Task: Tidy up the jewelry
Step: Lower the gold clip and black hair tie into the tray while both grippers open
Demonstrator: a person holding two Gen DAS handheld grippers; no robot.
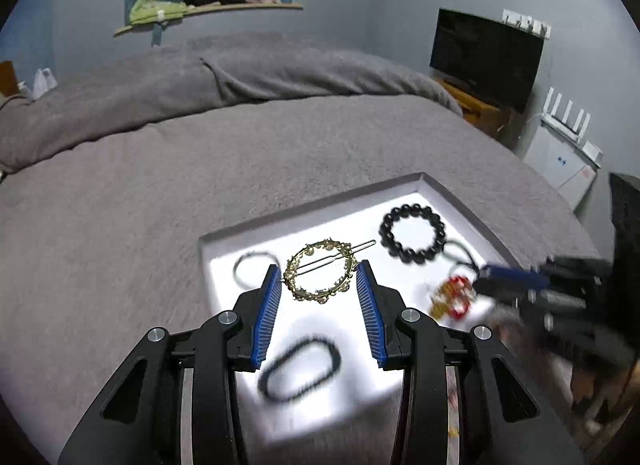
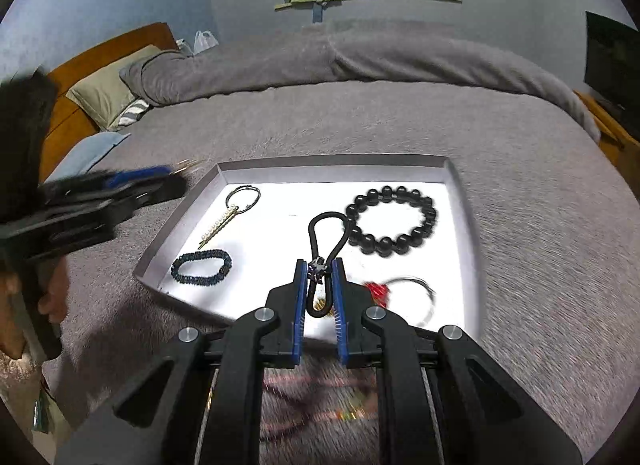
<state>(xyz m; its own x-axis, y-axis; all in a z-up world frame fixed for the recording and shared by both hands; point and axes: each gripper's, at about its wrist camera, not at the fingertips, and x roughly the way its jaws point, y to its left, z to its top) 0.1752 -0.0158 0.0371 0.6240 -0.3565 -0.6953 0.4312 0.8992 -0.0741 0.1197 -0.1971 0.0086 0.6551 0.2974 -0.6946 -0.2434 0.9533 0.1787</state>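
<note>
Gold filigree hair clip, stiff and light, sits clamped rim-to-rim in the left gripper; the right gripper pinches a limp black elastic hair tie at six o'clock of the white tray.

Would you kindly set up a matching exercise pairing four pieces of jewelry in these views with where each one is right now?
Things:
1. gold ring hair clip
2. black cord hair tie
3. black bead bracelet
4. pearl bar clip

Places:
A. lying in the white tray, right part
B. pinched in the right gripper
C. between the pads of the left gripper
D. lying in the tray beside a thin metal ring

Pairs: 1-C, 2-B, 3-A, 4-D
</note>
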